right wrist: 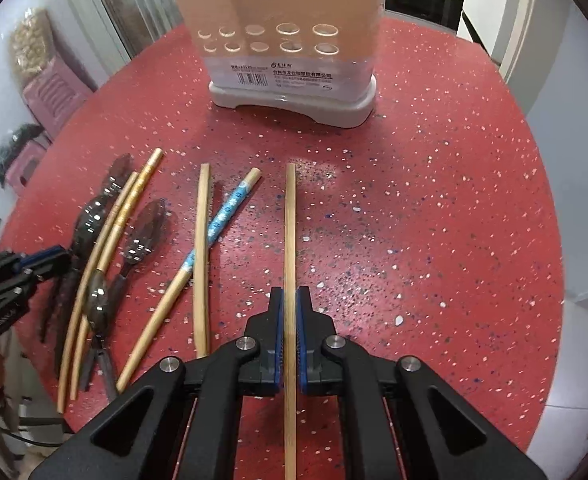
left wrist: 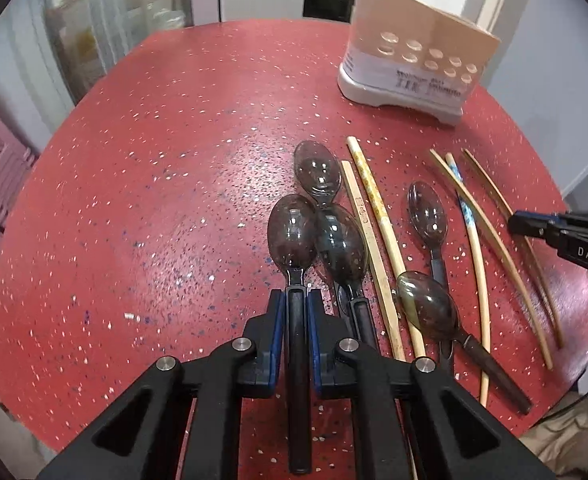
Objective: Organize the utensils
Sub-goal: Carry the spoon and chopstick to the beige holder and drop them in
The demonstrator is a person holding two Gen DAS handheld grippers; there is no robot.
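Left gripper [left wrist: 295, 300]: fingers clamped on the black handle of a dark translucent spoon [left wrist: 292, 236], bowl pointing away from the camera. Can't tell if it's clear of the tabletop [left wrist: 154, 168] yet. Right gripper [right wrist: 290, 300]: fingers pinched shut on a plain bamboo chopstick [right wrist: 290, 224], gripped partway along, long end running out toward the holder.

Progress, judging from the layout: barely started. Utensil holder [right wrist: 286, 40], beige with a grey base and round holes, stands upright at the far side of the tabletop; nothing visibly in it, though its inside is hidden. First two items are gripped, not delivered.

Left on the tabletop: four more spoons [left wrist: 341, 244], some overlapping, and five loose chopsticks — two pale ones [left wrist: 367, 216] just beside the spoons, plus a crossed pair with a blue-patterned one [right wrist: 224, 216] and a plain one [right wrist: 202, 256].

Room: the red surface between the right gripper and the holder is bare, straight run. Left side of the tabletop is also open. Round tabletop edge is near on the right; holder sits near the far edge. The two grippers are near each other across the clutter, so I'd watch the long chopstick tail on lift.
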